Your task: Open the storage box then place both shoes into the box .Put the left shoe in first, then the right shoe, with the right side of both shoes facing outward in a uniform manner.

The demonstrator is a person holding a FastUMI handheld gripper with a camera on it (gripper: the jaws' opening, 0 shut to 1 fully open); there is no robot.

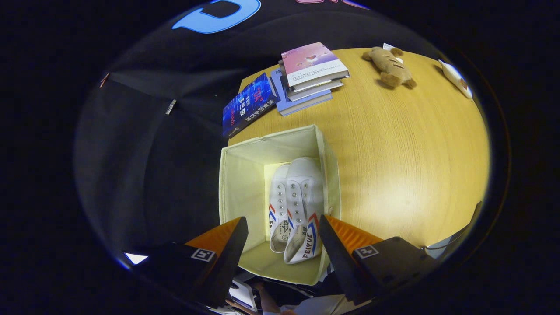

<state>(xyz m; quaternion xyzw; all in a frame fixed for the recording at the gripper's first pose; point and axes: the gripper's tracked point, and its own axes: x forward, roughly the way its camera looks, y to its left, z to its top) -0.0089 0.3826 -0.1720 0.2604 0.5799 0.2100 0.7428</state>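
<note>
A cream fabric storage box (245, 175) stands open at the near left corner of the wooden table (402, 144). Two white canvas shoes lie side by side on its floor, toes pointing away from me. The left-hand shoe (277, 205) lies lower; the right-hand shoe (306, 205) leans against it, its red and blue striped side showing. My gripper (283, 234) hangs above the box, open, its fingers spread on either side of the shoes' heels and touching nothing.
A stack of books (308, 74) and a dark blue book (247, 109) lie beyond the box at the table's far edge. A brown plush toy (389, 65) and a white packet (457, 78) sit at the far right. A person's hand (262, 302) shows below the fingers.
</note>
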